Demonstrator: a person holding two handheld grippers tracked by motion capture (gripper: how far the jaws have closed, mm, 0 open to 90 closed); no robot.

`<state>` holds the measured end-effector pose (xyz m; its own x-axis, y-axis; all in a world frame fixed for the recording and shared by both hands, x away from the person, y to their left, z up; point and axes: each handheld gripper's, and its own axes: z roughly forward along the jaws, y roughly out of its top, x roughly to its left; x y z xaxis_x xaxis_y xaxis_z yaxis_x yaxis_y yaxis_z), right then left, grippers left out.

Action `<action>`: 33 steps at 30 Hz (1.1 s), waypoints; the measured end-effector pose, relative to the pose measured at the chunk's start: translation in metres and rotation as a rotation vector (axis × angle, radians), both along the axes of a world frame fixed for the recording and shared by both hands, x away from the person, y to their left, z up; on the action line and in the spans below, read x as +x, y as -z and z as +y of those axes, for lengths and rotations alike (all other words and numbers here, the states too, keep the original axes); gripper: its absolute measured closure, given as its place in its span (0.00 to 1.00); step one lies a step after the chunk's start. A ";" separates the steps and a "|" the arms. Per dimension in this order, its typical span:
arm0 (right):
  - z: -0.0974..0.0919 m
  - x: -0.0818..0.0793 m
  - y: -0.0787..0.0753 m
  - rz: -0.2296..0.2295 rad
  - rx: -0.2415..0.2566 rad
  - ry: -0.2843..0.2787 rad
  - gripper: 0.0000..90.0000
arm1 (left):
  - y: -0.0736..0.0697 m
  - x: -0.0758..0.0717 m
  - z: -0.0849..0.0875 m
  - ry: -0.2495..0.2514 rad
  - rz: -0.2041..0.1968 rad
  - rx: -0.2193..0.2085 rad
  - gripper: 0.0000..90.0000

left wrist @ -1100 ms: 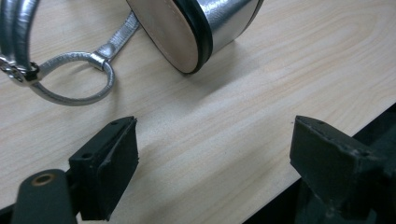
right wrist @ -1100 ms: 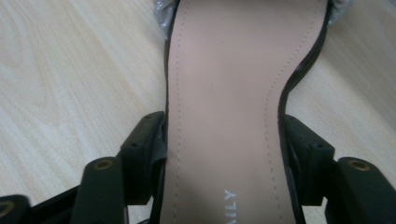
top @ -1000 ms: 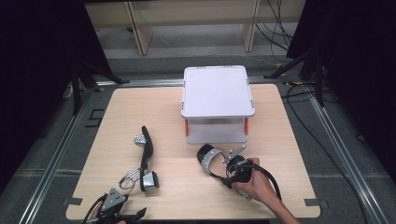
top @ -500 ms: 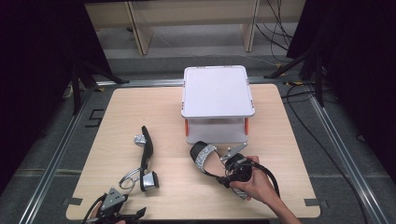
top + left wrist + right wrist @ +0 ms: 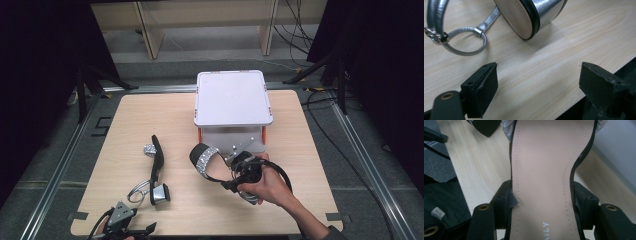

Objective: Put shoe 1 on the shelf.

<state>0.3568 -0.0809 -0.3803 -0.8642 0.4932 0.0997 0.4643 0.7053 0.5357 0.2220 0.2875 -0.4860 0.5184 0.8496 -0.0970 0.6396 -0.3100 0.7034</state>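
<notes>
Right gripper (image 5: 239, 176) low over the front right of the pale wooden desk (image 5: 125, 120), fingers (image 5: 504, 202) clamped on the waist of a black-edged sandal with tan insole and glittery silver toe strap (image 5: 206, 161). Sandal lifted clear of the desk, toe pointing left and away, just in front of the white lidded plastic box with orange clips (image 5: 232, 100).

Second sandal, same make, silver block heel and thin silver ankle strap (image 5: 156, 170), lying on its side left of centre, well apart from the first. Left gripper (image 5: 125, 227) at the front edge just beside its heel, fingers (image 5: 481, 85) spread wide, nothing between them.

Handling, judged: sole stiff and light, rigid enough for a pinch across the narrow waist without folding. Edge looks smooth, so some risk of pivoting nose-down. Straps soft and floppy, poor hold. Heel block on the lying sandal solid but glossy; sole edge a likelier purchase.

Right gripper view: stitching line, part of a printed brand on the insole, both fingers pressed on the sole edges. Left gripper view: buckle and strap loop (image 5: 466, 40) up close, heel base (image 5: 519, 17) resting on the wood. High view: spacing of both sandals and the box.
</notes>
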 end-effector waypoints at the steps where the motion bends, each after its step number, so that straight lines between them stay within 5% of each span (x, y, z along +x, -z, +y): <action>1: 0.002 0.000 -0.006 -0.001 0.002 -0.009 0.47 | 0.000 0.001 0.000 -0.007 -0.001 0.011 0.17; 9: 0.024 0.011 -0.056 -0.037 0.053 -0.050 0.48 | 0.000 0.000 -0.001 -0.002 0.011 0.007 0.17; 12: 0.032 0.018 -0.072 -0.023 0.071 -0.025 0.47 | -0.001 0.001 0.000 0.002 0.005 0.015 0.17; 18: 0.045 0.046 -0.099 -0.068 0.085 0.009 0.47 | 0.000 0.000 -0.001 0.000 0.012 -0.001 0.17; 30: 0.057 0.127 -0.118 -0.031 0.088 0.259 0.47 | 0.000 0.000 0.000 0.016 0.010 0.007 0.17; 33: 0.057 0.149 -0.117 0.009 0.105 0.343 0.47 | 0.000 0.000 0.000 0.007 0.006 0.007 0.17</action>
<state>0.5060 -0.0237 -0.2634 -0.6491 0.7410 0.1721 0.6695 0.4490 0.5918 0.2215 0.2871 -0.4862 0.5242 0.8464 -0.0938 0.6415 -0.3200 0.6972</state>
